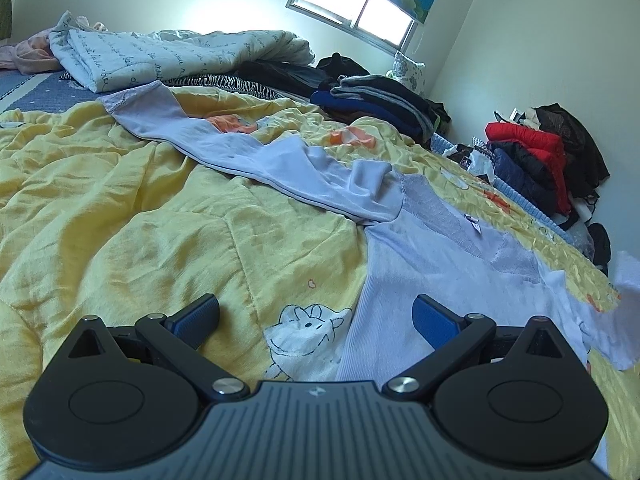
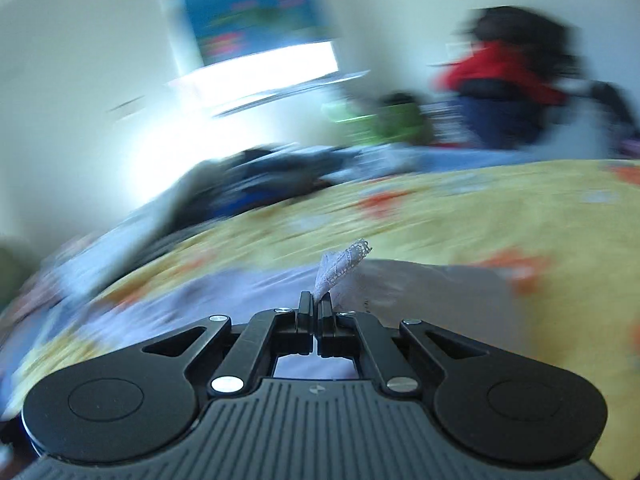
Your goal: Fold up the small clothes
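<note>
Pinching a lace-trimmed edge (image 2: 344, 268) of the pale lilac garment (image 1: 436, 264), my right claw (image 2: 316, 304) is clamped tight, its two black fingers pressed together with the frilled bit of cloth poking up between the tips. That claw points a little downward over the yellow quilt (image 2: 480, 216), and the lilac cloth spreads just beneath it. My left claw (image 1: 316, 312) stands spread wide and grips nothing: one blue pad (image 1: 198, 312) hangs over the yellow quilt, the other over the ribbed body of the garment, with a cartoon animal print (image 1: 304, 332) on the quilt between them. It tilts downward too, low above the bed. From there the garment runs away across the quilt, one long sleeve (image 1: 192, 128) stretched toward the far side, where a rumpled white blanket with script print (image 1: 160, 56) lies. Folded dark clothes (image 1: 380, 96) are stacked past it, and a heap with a red jacket (image 1: 524, 136) sits by the wall under the window (image 1: 352, 4). My right view is badly smeared, so the room behind reads only as blurs of colour.
</note>
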